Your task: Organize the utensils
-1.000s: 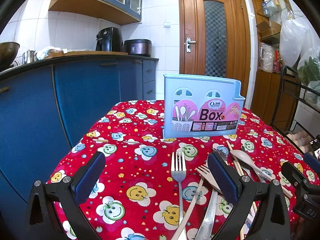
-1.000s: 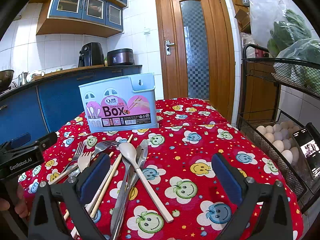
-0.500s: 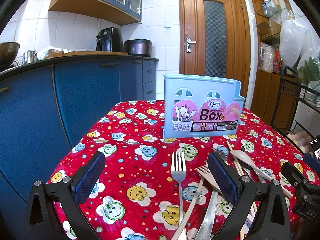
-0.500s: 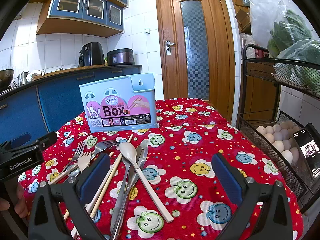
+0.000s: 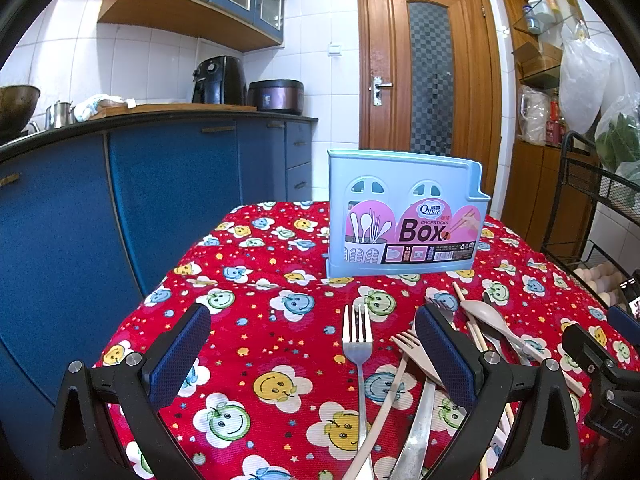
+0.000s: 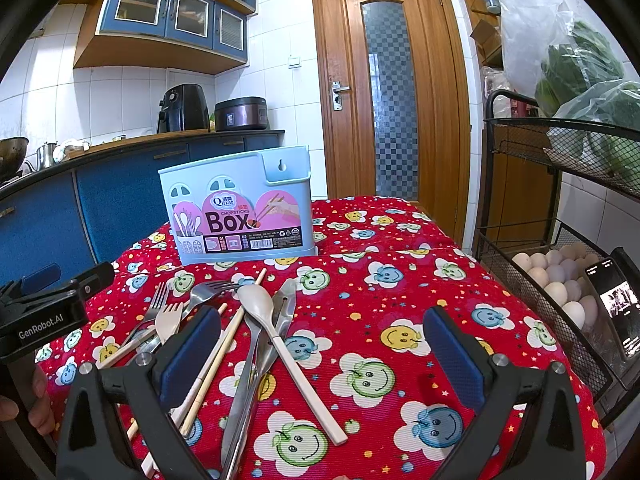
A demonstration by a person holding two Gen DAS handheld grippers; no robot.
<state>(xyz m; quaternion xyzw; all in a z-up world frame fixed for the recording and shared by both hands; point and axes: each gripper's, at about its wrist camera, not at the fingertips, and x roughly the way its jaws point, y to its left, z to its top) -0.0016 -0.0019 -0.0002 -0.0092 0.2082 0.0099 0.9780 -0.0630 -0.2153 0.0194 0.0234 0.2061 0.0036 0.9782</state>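
Hovering over the near edge of the table (image 6: 400,216), you hold both grippers just as a second ago: left gripper (image 5: 312,344) and right gripper (image 6: 320,344) spread wide, empty. Nothing has moved, so sorting hasn't begun. The utensils (image 6: 256,320) lie heaped near you; the box (image 6: 236,216) stands beyond them, farther back.
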